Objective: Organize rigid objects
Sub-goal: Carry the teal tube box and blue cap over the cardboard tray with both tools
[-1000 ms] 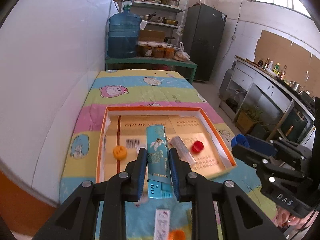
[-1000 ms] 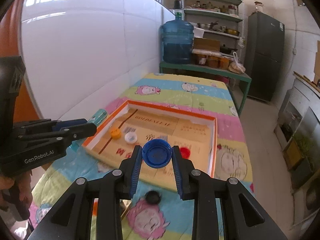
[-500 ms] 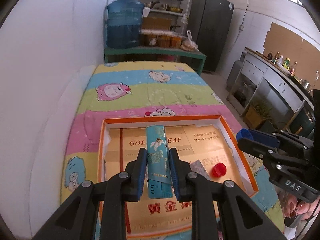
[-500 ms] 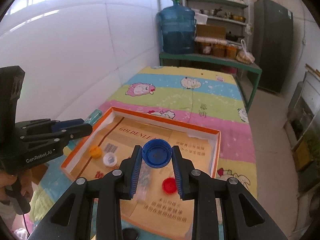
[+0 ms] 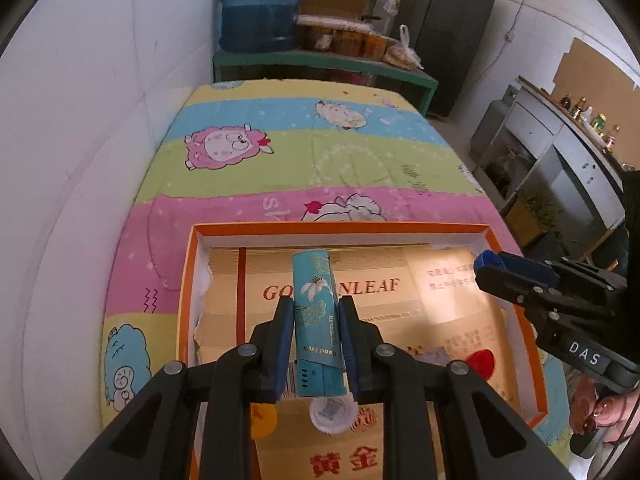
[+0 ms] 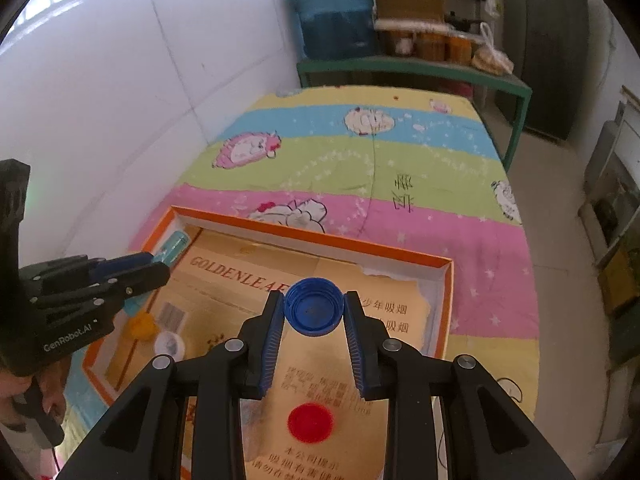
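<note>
My left gripper (image 5: 314, 312) is shut on a teal lighter (image 5: 316, 320) and holds it above the left half of the orange-rimmed box (image 5: 340, 227). My right gripper (image 6: 314, 312) is shut on a blue bottle cap (image 6: 314, 306), open side up, above the box's right half (image 6: 444, 308). In the box lie a red cap (image 6: 311, 422), a white cap (image 6: 169, 345) and an orange cap (image 6: 141, 326). The left gripper (image 6: 132, 276) also shows in the right wrist view, and the right gripper (image 5: 486, 268) in the left wrist view.
The box sits on a striped cartoon-sheep cloth (image 5: 304, 160) over a table against a white wall (image 5: 80, 120). Beyond it stand a green bench with a blue water jug (image 5: 260, 4) and jars. Cabinets (image 5: 560, 160) line the right side.
Both grippers have moved forward over the box, still holding the lighter and the blue cap. The box and the caps in it now lie closer and lower in both views.
</note>
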`<state>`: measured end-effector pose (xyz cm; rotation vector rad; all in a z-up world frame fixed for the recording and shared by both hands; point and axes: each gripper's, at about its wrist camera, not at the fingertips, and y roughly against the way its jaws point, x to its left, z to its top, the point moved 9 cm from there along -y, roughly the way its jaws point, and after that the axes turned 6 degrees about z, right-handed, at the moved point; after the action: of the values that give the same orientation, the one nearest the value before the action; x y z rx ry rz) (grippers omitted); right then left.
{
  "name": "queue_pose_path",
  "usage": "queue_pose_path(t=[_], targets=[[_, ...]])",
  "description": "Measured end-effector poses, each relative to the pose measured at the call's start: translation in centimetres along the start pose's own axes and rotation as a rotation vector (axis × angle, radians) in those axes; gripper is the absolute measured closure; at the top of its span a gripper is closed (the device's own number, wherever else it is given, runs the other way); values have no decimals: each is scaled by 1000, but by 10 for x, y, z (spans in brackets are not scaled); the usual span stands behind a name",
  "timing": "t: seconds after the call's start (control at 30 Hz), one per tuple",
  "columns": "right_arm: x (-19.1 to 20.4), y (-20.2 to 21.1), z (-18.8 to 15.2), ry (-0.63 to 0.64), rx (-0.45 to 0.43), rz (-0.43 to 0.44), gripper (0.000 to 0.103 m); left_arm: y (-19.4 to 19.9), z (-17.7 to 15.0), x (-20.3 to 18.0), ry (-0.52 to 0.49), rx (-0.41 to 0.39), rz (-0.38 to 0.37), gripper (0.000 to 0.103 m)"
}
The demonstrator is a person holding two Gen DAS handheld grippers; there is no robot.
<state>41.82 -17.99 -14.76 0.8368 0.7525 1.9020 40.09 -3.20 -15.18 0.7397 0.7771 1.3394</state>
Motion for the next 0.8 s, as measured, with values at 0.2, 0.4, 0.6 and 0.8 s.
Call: queue_pose_path(t=[0.2, 0.4, 0.6, 0.8], targets=[[-4, -26, -5, 0, 45, -7, 72, -17, 0, 7, 7, 13, 25, 80], [-7, -45, -10, -3, 82, -14, 72, -27, -3, 7, -1, 24, 37, 80], [-9, -51, -14, -7, 97, -15, 72, -35, -6, 5, -4, 36, 38, 80], [-8, -57, -18, -4, 114, -20, 72, -45, -11, 4, -1, 57, 11, 80]])
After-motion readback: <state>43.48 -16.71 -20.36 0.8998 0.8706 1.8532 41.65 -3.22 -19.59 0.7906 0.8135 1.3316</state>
